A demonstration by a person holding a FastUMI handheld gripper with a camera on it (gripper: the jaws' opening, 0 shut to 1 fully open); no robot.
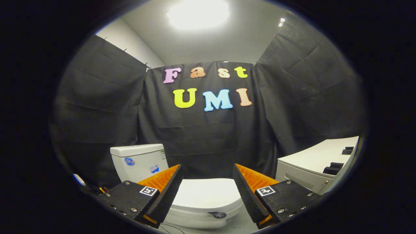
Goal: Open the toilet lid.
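A white toilet stands ahead of me with its lid (204, 196) lying flat and shut over the bowl. Its white tank (138, 161) rises behind the left finger. A small dark tab (218, 214) sits at the lid's front rim. My gripper (208, 177) is open, with a wide gap between the two fingers. The lid shows through that gap, just ahead of and below the fingertips. Neither finger touches the toilet, and nothing is held.
A white cabinet or appliance (317, 162) stands to the right of the toilet, with two dark blocks (334, 168) on top. Black cloth walls enclose the booth on three sides. A bright ceiling light (198, 13) glares overhead.
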